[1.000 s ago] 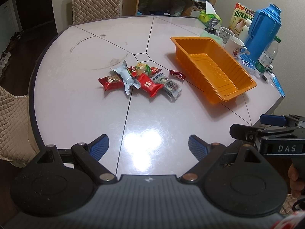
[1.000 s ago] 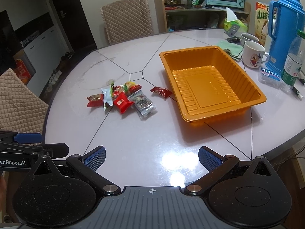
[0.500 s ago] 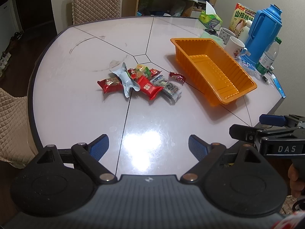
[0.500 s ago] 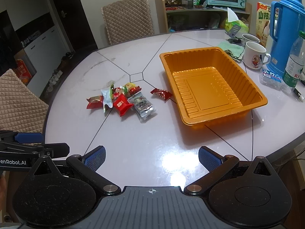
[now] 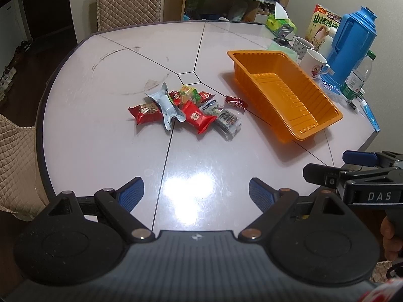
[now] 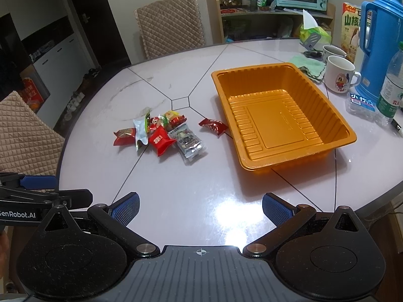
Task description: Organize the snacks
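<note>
While your left tongs (image 5: 196, 193) hover spread wide and empty over the near table (image 5: 100, 130) edge, the snack pile (image 5: 186, 110) lies well ahead, slightly left | your right tongs (image 6: 200, 207) gape too, holding nothing; pile (image 6: 161, 136) ahead-left, orange tray (image 6: 282, 115) ahead-right | one red packet (image 6: 212, 125) just beside tray.
</note>
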`<act>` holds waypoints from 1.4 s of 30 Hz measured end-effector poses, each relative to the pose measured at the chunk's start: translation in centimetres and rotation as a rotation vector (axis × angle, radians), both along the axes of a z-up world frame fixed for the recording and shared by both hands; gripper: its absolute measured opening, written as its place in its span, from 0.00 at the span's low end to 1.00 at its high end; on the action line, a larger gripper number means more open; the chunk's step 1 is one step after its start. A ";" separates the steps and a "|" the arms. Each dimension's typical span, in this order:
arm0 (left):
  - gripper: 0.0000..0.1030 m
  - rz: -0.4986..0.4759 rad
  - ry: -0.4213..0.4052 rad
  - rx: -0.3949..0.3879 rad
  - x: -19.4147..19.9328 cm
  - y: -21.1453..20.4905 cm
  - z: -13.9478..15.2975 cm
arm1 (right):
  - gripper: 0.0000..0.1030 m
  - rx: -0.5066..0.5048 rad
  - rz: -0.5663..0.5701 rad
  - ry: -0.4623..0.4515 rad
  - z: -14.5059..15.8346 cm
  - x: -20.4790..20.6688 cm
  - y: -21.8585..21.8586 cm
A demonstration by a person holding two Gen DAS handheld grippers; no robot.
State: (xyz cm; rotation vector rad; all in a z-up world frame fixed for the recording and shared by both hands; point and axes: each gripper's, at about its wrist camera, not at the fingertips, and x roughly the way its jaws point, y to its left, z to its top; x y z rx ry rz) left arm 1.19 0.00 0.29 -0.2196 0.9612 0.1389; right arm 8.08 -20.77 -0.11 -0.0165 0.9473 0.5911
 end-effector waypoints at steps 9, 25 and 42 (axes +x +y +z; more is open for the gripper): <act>0.87 0.011 0.002 0.004 0.3 -0.4 -0.2 | 1.00 0.007 0.012 0.004 -0.3 0.4 -0.2; 0.87 0.062 0.020 0.029 0.5 -1.8 -0.3 | 1.00 0.040 0.043 0.022 -0.9 1.6 -1.5; 0.87 0.152 0.004 0.109 0.8 -2.7 -0.1 | 1.00 0.198 0.104 0.003 -1.8 3.1 -4.3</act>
